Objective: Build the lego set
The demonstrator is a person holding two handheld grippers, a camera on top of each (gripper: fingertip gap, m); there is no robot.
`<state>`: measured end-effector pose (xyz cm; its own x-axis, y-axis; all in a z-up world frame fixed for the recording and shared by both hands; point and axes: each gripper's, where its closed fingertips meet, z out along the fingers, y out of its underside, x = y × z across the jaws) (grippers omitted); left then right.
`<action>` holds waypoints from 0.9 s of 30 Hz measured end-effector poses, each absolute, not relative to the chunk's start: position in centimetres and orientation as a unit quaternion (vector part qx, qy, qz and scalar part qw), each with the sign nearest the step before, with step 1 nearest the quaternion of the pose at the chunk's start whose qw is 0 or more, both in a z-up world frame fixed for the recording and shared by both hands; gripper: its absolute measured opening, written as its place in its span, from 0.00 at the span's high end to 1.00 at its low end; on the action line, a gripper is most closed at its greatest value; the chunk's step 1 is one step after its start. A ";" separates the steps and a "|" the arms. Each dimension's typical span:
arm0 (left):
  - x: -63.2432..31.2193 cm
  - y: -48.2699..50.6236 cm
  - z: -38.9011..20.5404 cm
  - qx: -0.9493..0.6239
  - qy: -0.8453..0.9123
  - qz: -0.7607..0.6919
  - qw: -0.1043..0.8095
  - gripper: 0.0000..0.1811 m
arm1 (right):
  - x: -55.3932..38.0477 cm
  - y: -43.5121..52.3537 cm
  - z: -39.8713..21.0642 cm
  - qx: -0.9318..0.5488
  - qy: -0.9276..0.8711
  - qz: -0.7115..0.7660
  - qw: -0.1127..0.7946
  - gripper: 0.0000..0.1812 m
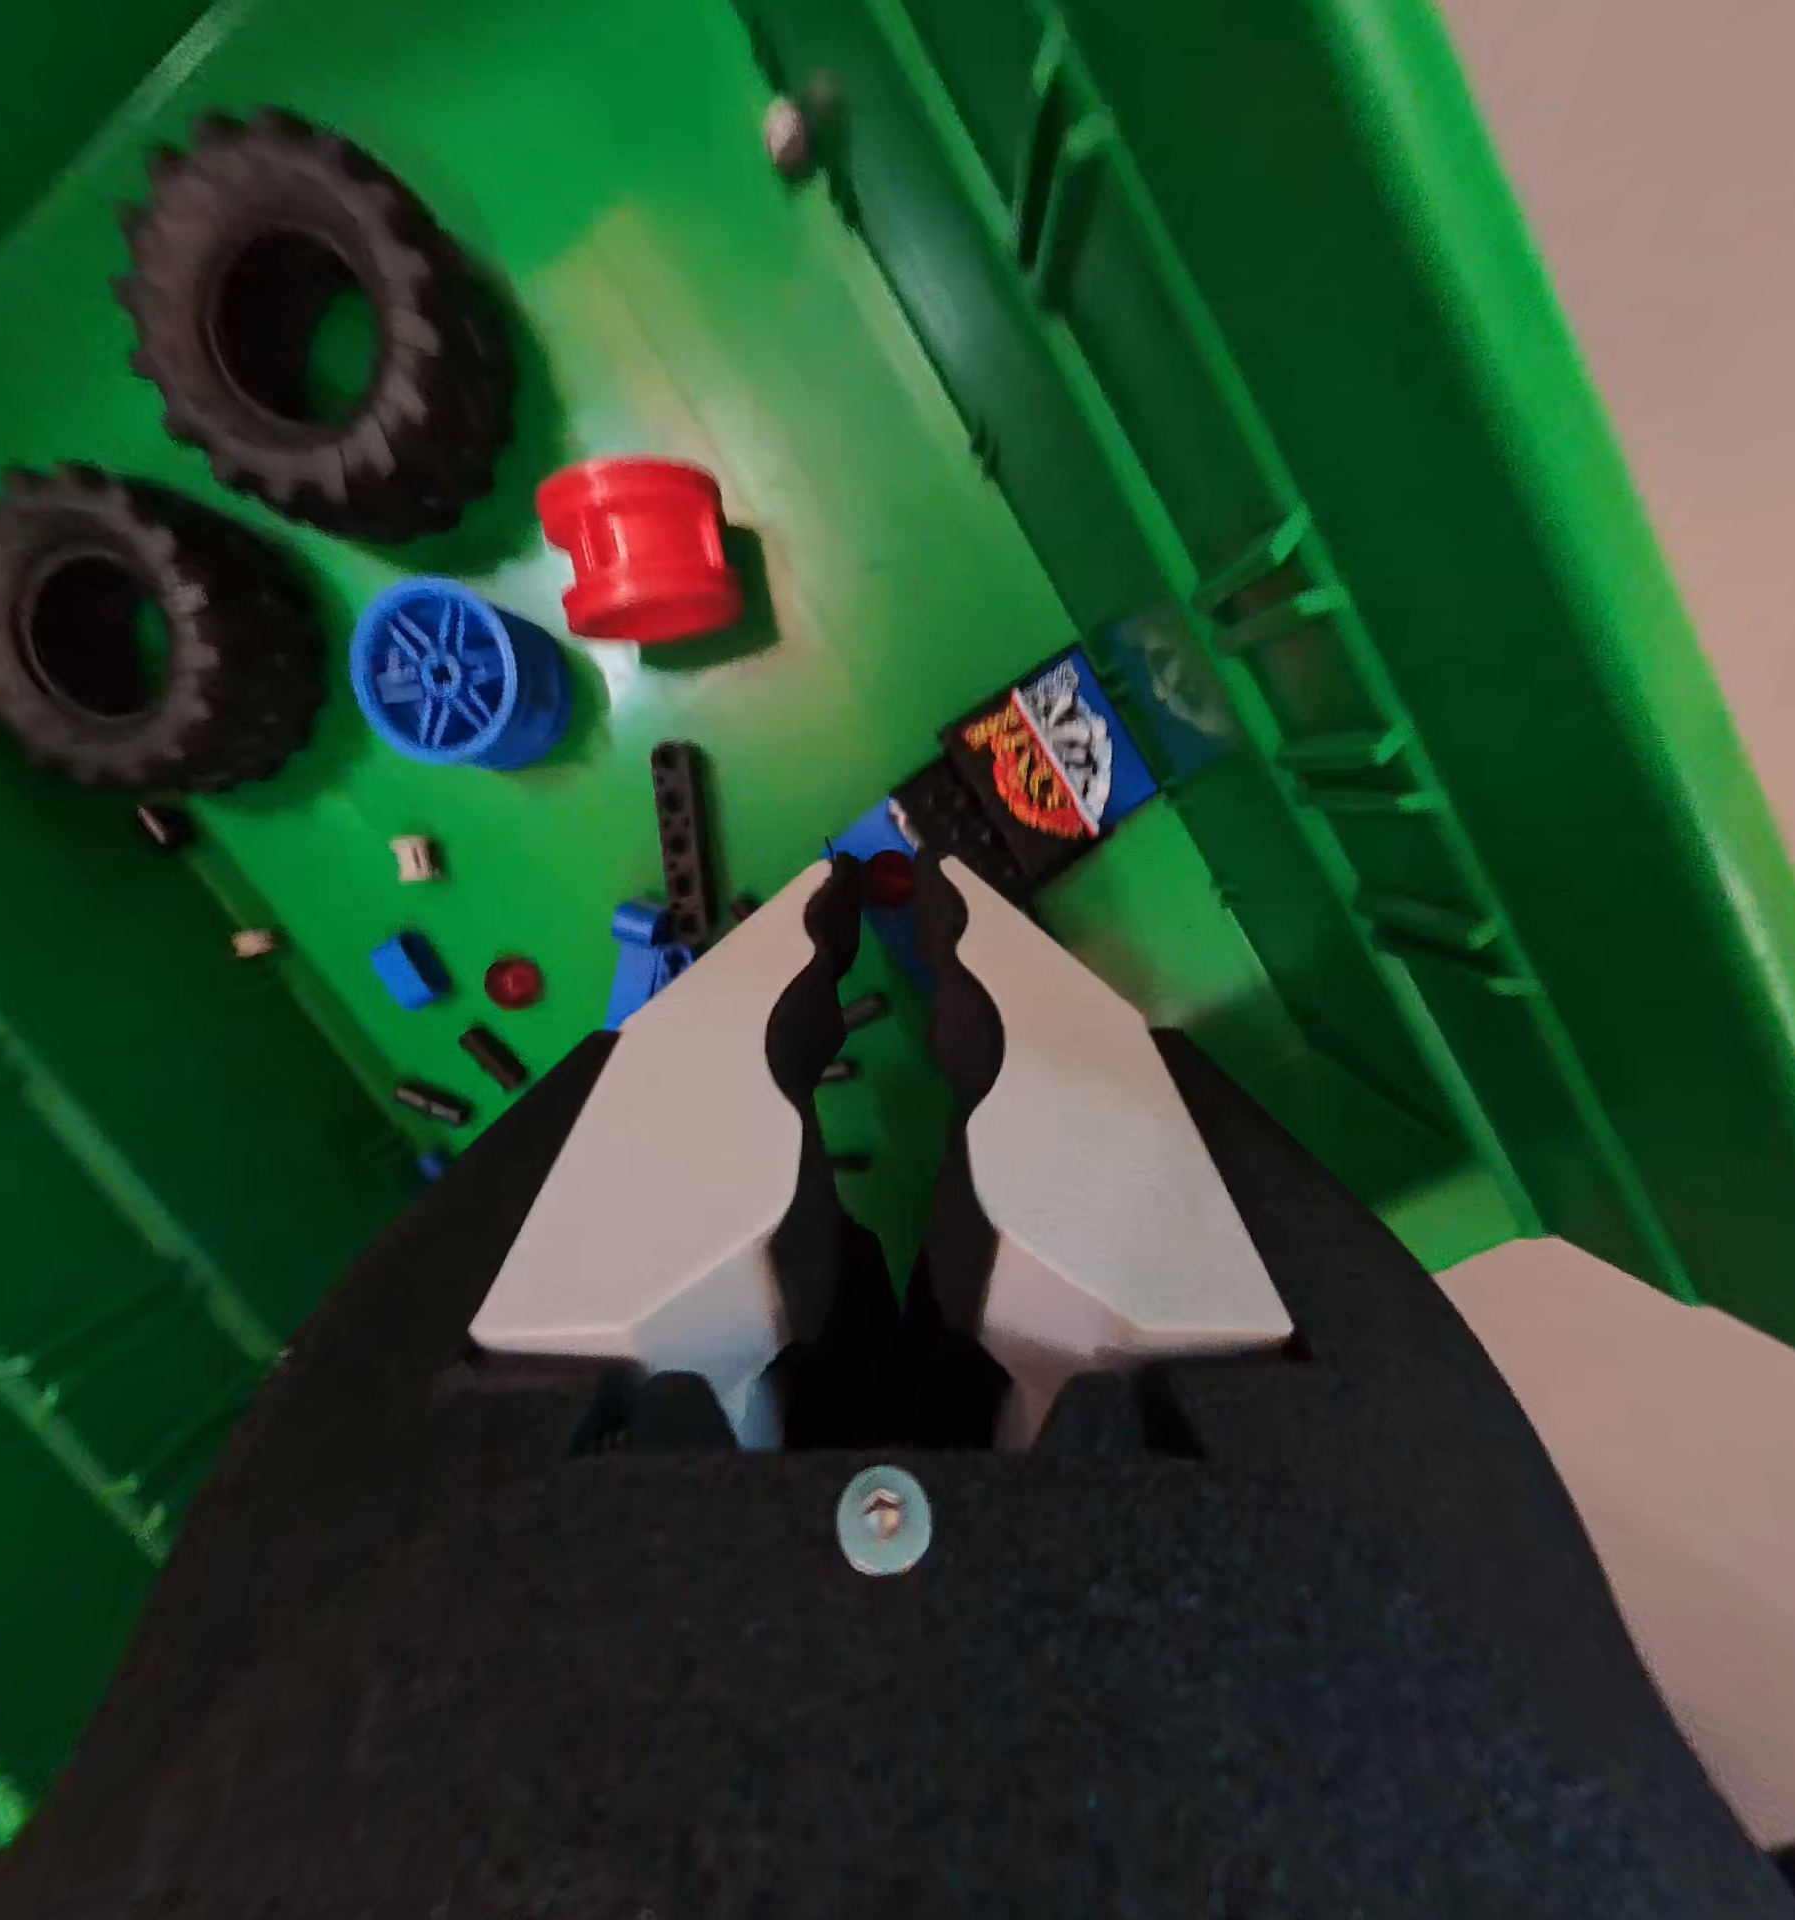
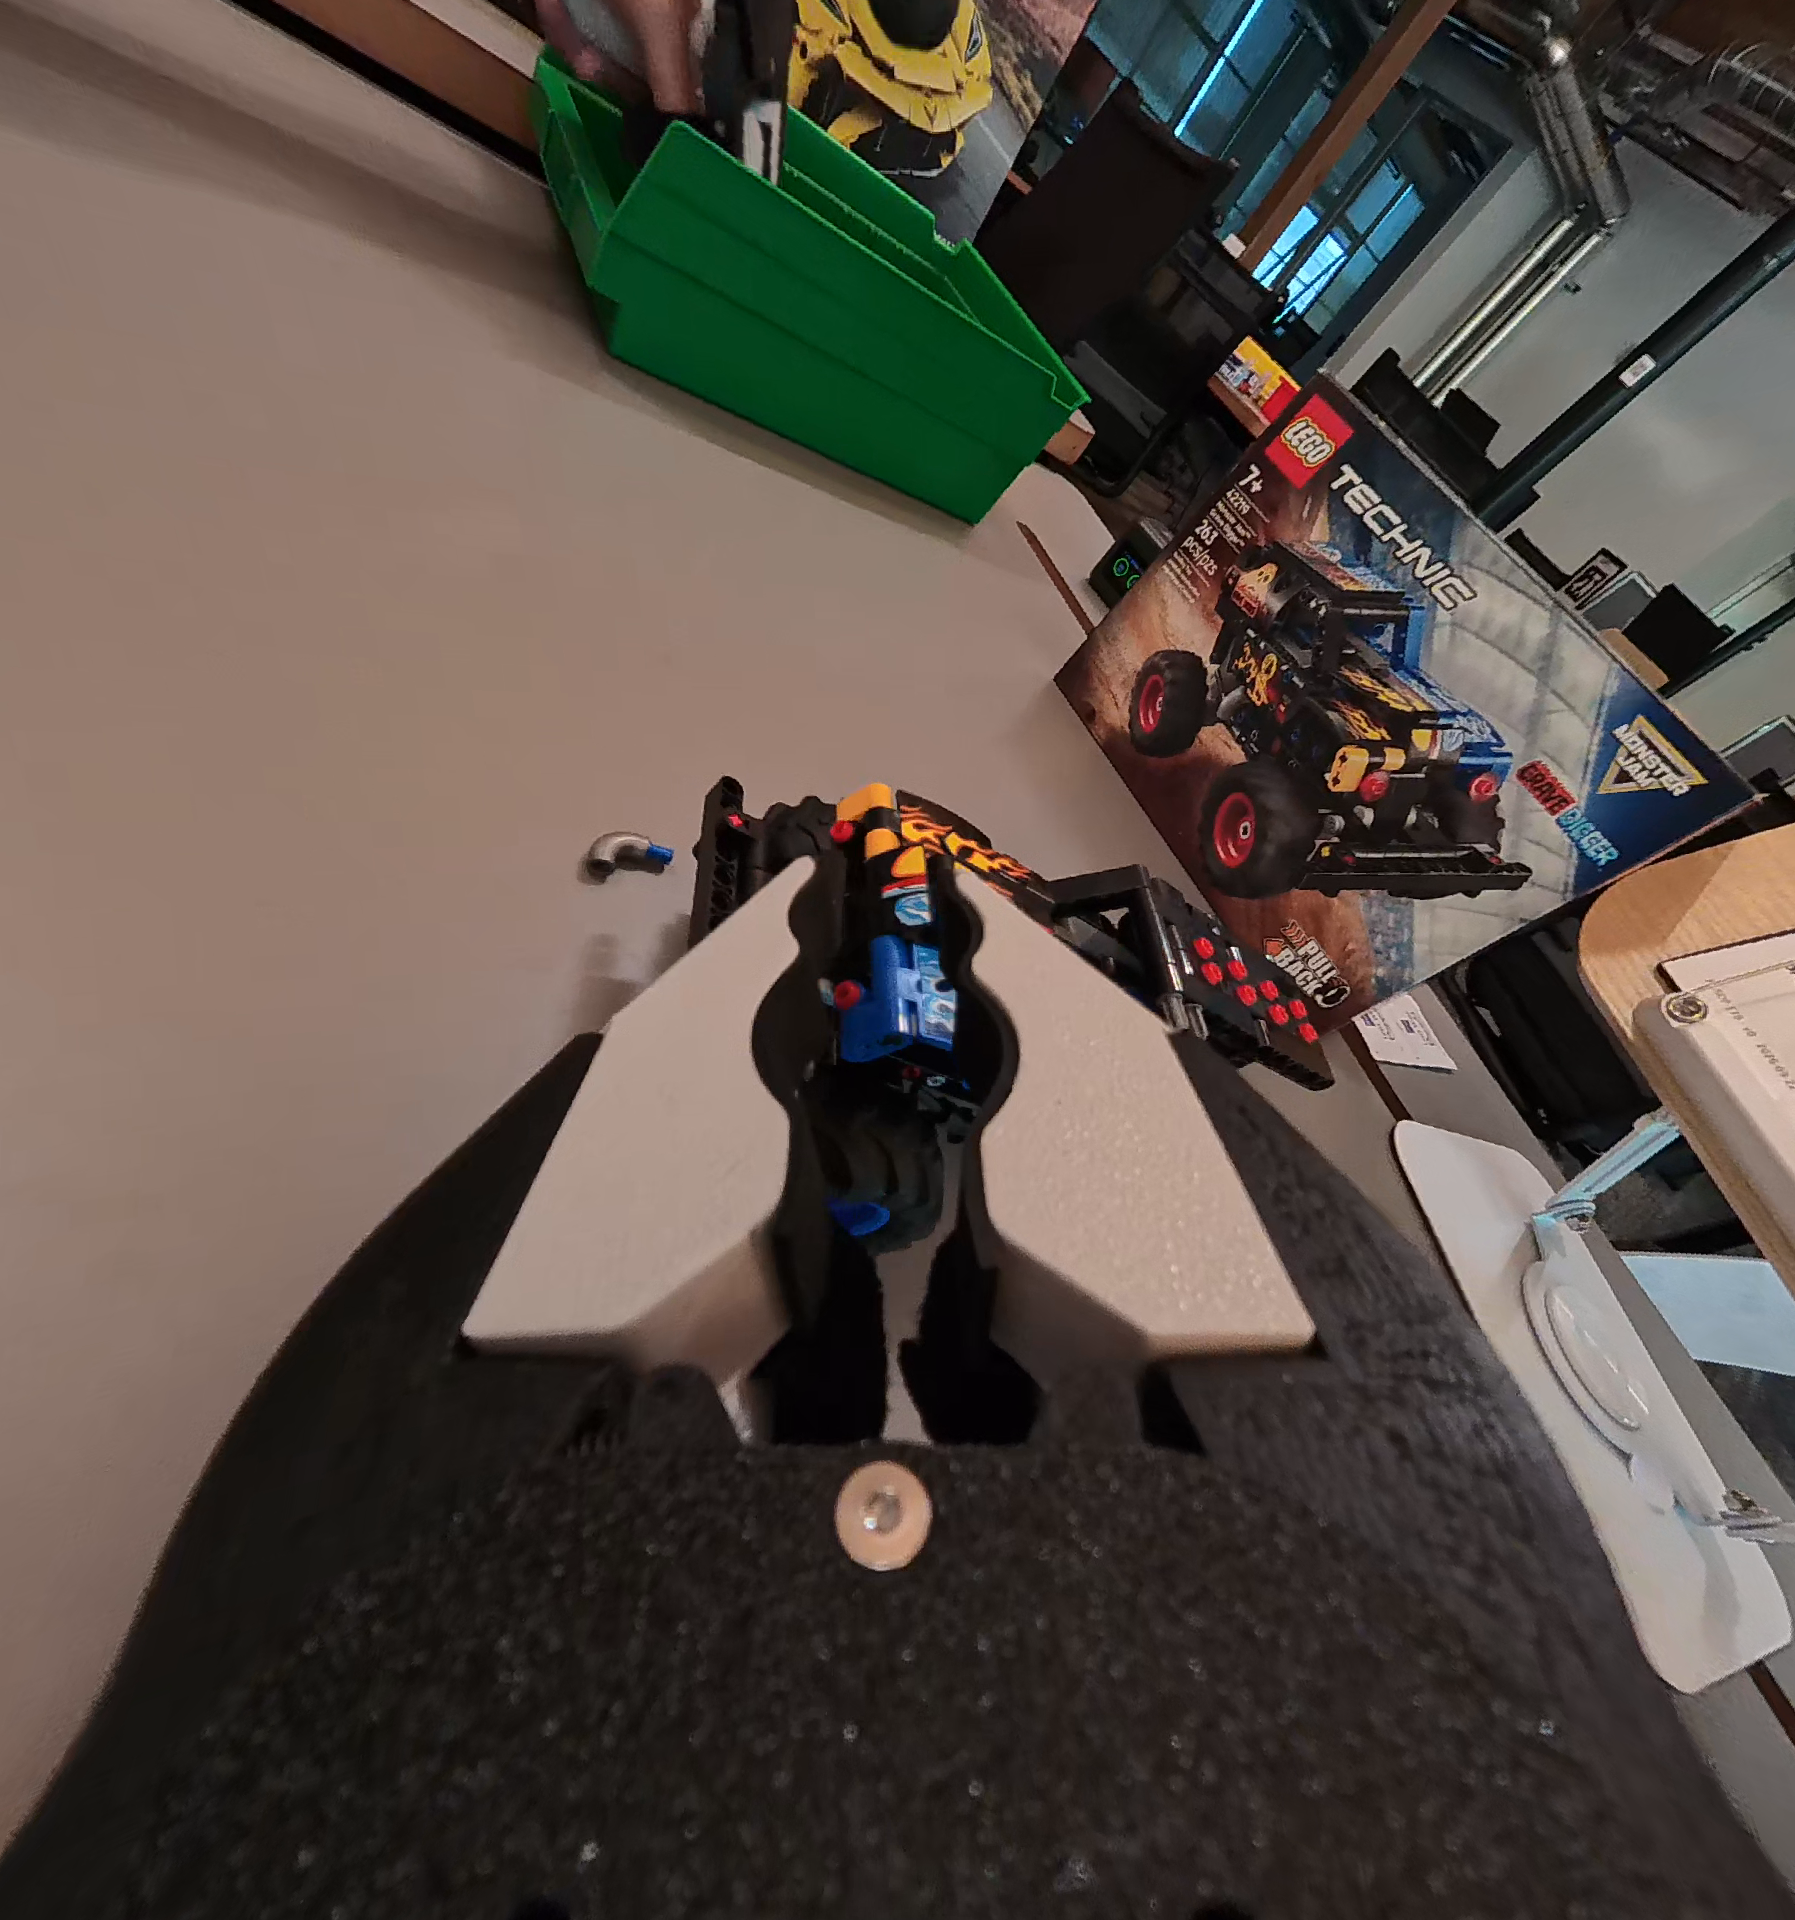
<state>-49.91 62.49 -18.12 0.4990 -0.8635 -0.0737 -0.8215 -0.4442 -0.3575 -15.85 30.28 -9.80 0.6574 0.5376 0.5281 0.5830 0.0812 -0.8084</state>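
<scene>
My left gripper (image 1: 885, 878) reaches into a green bin (image 1: 1132, 436), its jaws nearly closed on a small dark red round piece (image 1: 889, 875) at the fingertips. Just beyond lies a black and blue stickered panel (image 1: 1038, 774) against the bin wall. My right gripper (image 2: 877, 894) is shut on a partly built black toy truck (image 2: 898, 997) with blue parts and orange flame stickers, which rests on the pale table (image 2: 301, 623). The left gripper (image 2: 753, 104) and a hand also show far off inside the green bin (image 2: 820, 343) in the right wrist view.
The bin holds two black tyres (image 1: 311, 322) (image 1: 124, 634), a red hub (image 1: 638, 545), a blue hub (image 1: 451, 675), a black beam (image 1: 683, 842) and several small pins. On the table are a grey elbow piece (image 2: 628, 854), the toy's box (image 2: 1392, 707) and a white stand (image 2: 1599, 1403).
</scene>
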 end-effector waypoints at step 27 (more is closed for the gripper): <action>-21.4 43.2 -3.8 -0.543 0.534 -0.407 0.504 0.87 | -12.4 32.0 -8.8 -0.717 -0.306 0.038 0.625 0.84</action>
